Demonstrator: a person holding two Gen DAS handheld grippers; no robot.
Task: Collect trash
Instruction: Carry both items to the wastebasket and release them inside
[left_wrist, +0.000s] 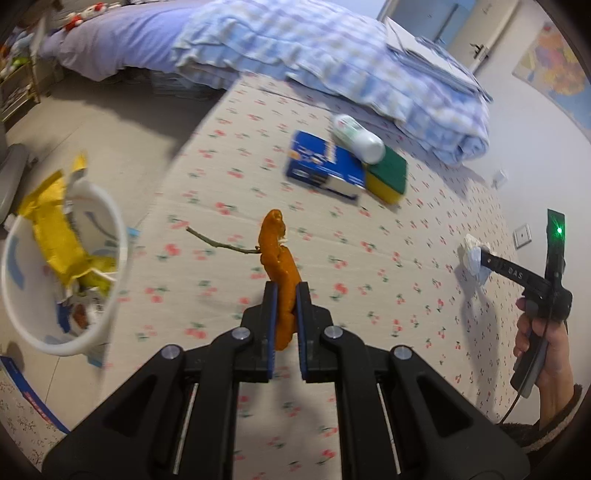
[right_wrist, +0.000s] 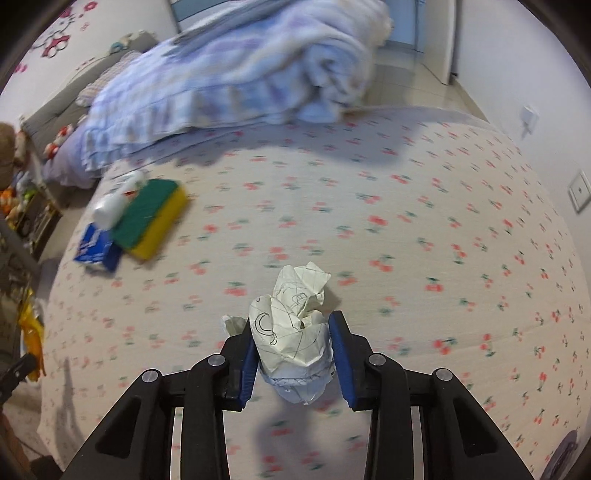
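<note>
My left gripper (left_wrist: 287, 288) is shut on a long strip of orange peel (left_wrist: 273, 236) and holds it above the cherry-print bed sheet (left_wrist: 369, 240). A thin twig (left_wrist: 218, 243) lies on the sheet just behind the peel. To the left, beside the bed, stands a white bin (left_wrist: 118, 236) with yellow wrappers (left_wrist: 55, 229) in it. My right gripper (right_wrist: 294, 332) is shut on a crumpled ball of white paper (right_wrist: 295, 317) with pen drawings, both blue pads (right_wrist: 338, 332) pressing its sides. In the left wrist view that gripper (left_wrist: 476, 258) shows at the far right, with the paper (left_wrist: 472, 243) at its tip.
A blue box (left_wrist: 325, 166), a green and yellow sponge (left_wrist: 388, 173) and a white bottle (left_wrist: 358, 138) lie together further up the bed. A bunched blue checked quilt (left_wrist: 332, 55) fills the far end. A white wall (left_wrist: 535, 147) borders the bed's right side, tiled floor (left_wrist: 110, 129) the left.
</note>
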